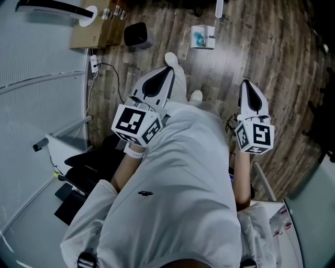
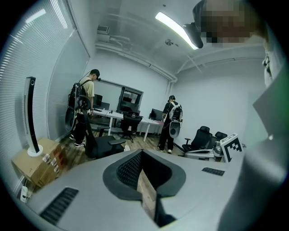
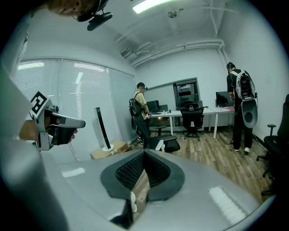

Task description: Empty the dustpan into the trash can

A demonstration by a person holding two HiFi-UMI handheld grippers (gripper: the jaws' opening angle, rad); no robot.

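No dustpan shows in any view, and I can make out no trash can. In the head view my left gripper (image 1: pixel 167 70) and right gripper (image 1: pixel 246 85) are held out in front of my white shirt, above wood-plank floor (image 1: pixel 272 57). The jaws of both are shut with nothing between them. The left gripper view has its gripper (image 2: pixel 141 155) aimed across an office room; the right gripper (image 3: pixel 144 155) looks the same way. The left gripper (image 3: pixel 54 124), held in a hand, shows at the left of the right gripper view.
A cardboard box (image 1: pixel 97 26) with a tower fan (image 1: pixel 52 9) on it stands at the far left by the blinds. A dark object (image 1: pixel 136 34) and a small white box (image 1: pixel 202 36) lie on the floor ahead. Two people (image 2: pixel 86 108) (image 2: pixel 170 124) stand by desks and office chairs (image 2: pixel 101 144).
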